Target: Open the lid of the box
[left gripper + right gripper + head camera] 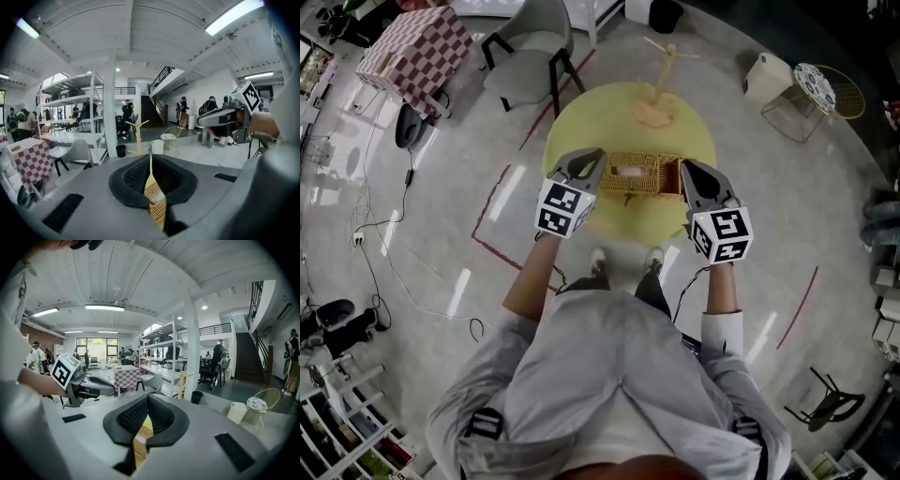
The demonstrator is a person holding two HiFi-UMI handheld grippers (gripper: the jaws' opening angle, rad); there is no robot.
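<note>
Flanking the woven box (649,190) on the tabletop (600,117), left tool (596,157) and right tool (685,169) both have jaws together, empty; I'd spread one first, then pinch the lid (630,171) edge.

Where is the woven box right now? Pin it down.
In the head view, the woven box sits on the near side of the round yellow table, between the left gripper and the right gripper, in front of the wooden stand.
</note>
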